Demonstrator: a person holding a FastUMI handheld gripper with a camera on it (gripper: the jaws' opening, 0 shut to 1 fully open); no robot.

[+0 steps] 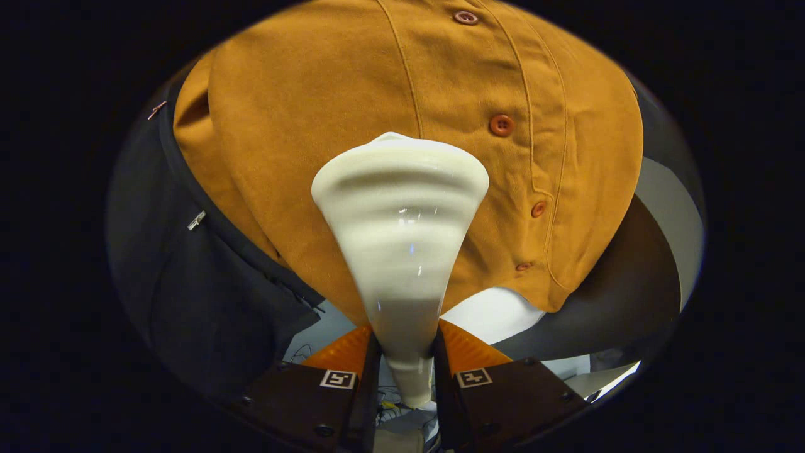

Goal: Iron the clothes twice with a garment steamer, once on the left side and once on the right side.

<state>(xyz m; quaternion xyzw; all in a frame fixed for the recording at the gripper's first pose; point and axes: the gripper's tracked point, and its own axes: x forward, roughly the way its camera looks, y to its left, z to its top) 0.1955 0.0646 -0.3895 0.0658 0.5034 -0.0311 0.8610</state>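
Observation:
A cream-white garment steamer [401, 233] stands up between my two fingers, its narrow handle clamped by both of them and its wide head pointing forward. My gripper [405, 349] is shut on that handle. Straight ahead hangs a mustard-orange shirt [352, 126] with a row of reddish buttons [501, 124] running down its placket to the right of the steamer head. The head sits close to the cloth, left of the button row; whether it touches the cloth I cannot tell. The steamer hides the shirt's lower middle.
A dark jacket [188, 277] with a metal zip pull [196, 219] hangs left of the shirt, partly behind it. A white surface [497, 311] and a dark curved edge [604, 296] show below the shirt's hem on the right. Cables lie low between my fingers.

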